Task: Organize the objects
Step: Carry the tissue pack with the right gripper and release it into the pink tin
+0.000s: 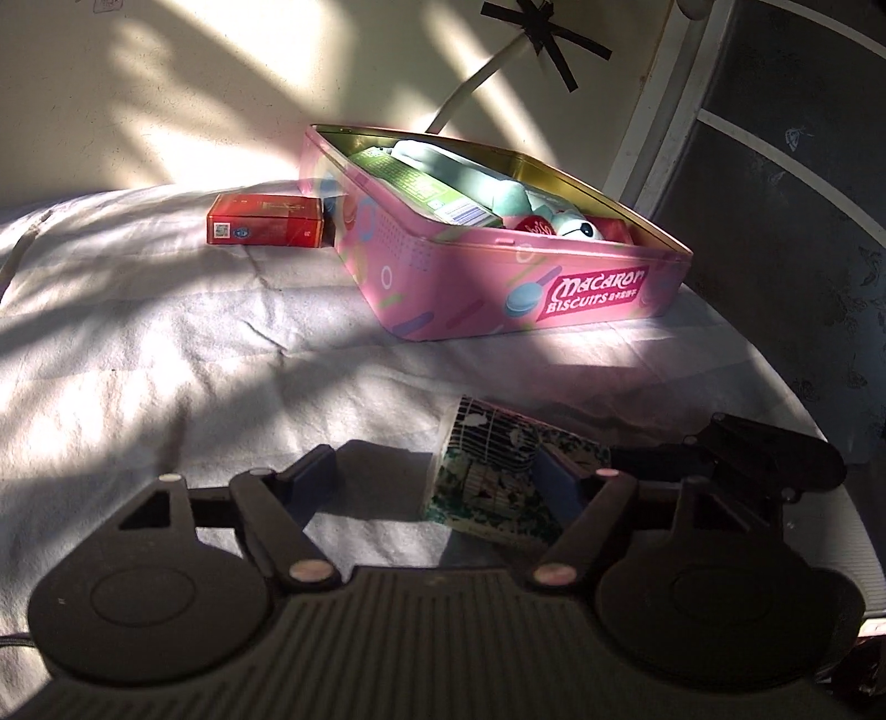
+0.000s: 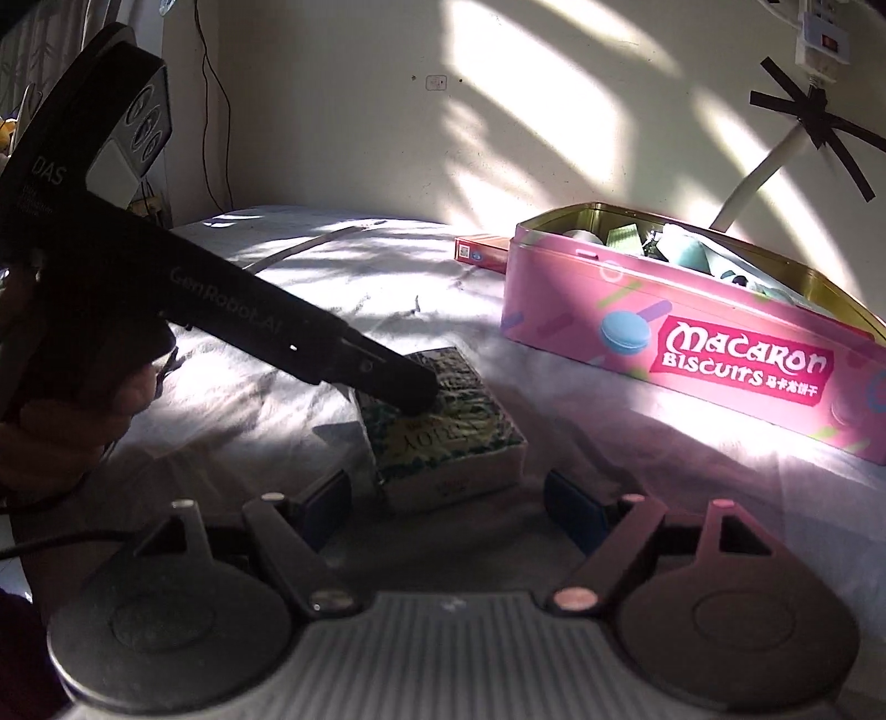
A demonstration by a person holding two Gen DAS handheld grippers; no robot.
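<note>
green patterned box (image 2: 443,426) between open right gripper (image 2: 448,498) fingers, left gripper (image 1: 443,476) alongside

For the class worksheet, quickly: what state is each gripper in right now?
Left gripper: open, fingers either side of the green patterned box, not gripping it.
Right gripper: open, holding nothing, the same box just ahead.

White sheet (image 1: 166,343) wrinkled, patchy sunlight. Cream wall (image 2: 343,111) behind, black tape cross (image 1: 545,41) over white hose (image 2: 753,183). Power strip (image 2: 819,39) top right. Thin black cable (image 2: 207,111) at left.
</note>
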